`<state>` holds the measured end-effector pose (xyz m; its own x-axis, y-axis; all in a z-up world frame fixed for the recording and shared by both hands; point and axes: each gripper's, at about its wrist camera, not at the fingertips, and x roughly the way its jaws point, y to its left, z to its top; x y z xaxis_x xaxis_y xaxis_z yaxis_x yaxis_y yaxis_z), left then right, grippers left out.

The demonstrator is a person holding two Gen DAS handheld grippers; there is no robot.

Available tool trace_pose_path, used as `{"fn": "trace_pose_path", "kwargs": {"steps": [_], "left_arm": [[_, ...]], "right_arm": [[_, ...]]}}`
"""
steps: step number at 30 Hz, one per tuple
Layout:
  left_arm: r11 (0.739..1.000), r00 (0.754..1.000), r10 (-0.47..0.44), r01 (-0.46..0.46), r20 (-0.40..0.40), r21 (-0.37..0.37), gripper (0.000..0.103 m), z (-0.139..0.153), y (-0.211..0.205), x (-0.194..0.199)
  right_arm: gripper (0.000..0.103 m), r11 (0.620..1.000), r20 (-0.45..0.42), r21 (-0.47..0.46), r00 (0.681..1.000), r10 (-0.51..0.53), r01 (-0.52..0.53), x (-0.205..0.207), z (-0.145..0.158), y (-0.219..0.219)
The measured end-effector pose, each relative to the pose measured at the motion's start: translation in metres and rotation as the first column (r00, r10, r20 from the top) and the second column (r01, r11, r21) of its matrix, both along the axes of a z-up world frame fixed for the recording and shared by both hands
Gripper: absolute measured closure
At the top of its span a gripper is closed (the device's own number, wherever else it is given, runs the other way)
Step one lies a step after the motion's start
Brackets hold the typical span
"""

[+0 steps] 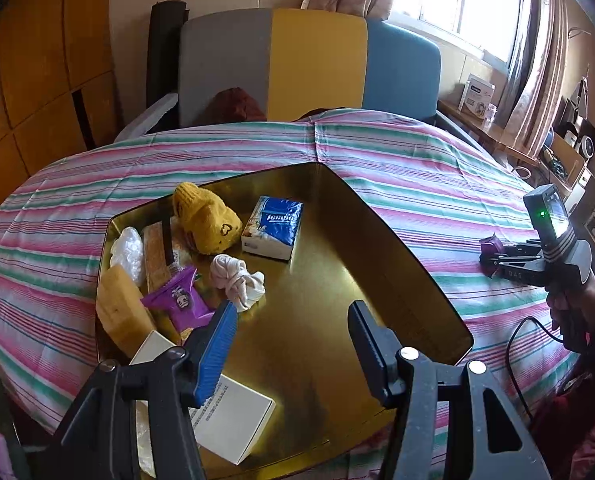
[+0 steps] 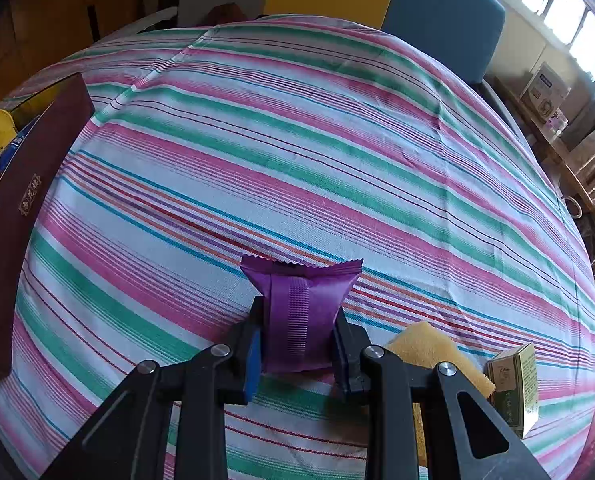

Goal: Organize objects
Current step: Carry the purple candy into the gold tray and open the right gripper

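Note:
A box with a gold inside [image 1: 337,240] lies on the striped cloth. In it are a yellow knitted hat [image 1: 205,220], a blue Tempo tissue pack [image 1: 275,226], a knotted white sock [image 1: 237,280], a purple snack packet [image 1: 181,298], a white box [image 1: 233,420] and other small items. My left gripper [image 1: 293,312] hovers open over the box's near part, with nothing between its fingers. My right gripper [image 2: 299,316] is shut on a second purple snack packet [image 2: 305,280], just above the cloth. In the left wrist view that gripper [image 1: 493,256] is to the right of the box.
A yellow sponge [image 2: 429,348] and a small green carton [image 2: 515,384] lie on the cloth beside my right gripper. The box's maroon outer wall [image 2: 17,200] stands at the left. A grey, yellow and blue chair back [image 1: 309,64] stands behind the table. A cable [image 1: 517,360] hangs from the right hand.

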<state>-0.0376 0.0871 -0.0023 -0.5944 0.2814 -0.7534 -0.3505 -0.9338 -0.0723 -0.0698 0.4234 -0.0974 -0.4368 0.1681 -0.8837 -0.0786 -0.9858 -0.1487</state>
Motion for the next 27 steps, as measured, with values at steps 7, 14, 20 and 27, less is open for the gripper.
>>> {"fn": "trace_pose_path", "kwargs": {"steps": [7, 14, 20, 27], "left_arm": [[1.0, 1.0, 0.007, -0.007, 0.023, 0.031, 0.045, -0.005, -0.013, 0.002], [0.994, 0.997, 0.077, -0.079, 0.024, 0.079, 0.045, -0.002, -0.048, 0.001], [0.982, 0.988, 0.154, -0.156, 0.021, 0.11, 0.045, -0.001, -0.083, 0.001], [0.975, 0.984, 0.176, -0.177, 0.021, 0.132, 0.045, -0.002, -0.101, 0.003]], "right_arm": [[0.075, 1.0, 0.01, 0.003, 1.0, -0.017, 0.017, -0.001, 0.001, -0.001], [0.075, 0.995, -0.055, -0.102, 0.998, -0.027, 0.021, 0.0, 0.037, -0.021], [0.075, 0.968, -0.185, -0.143, 0.967, 0.177, -0.205, -0.009, 0.093, -0.111], [0.075, 0.876, -0.113, -0.191, 0.896, 0.43, -0.444, -0.036, 0.079, -0.232]]}}
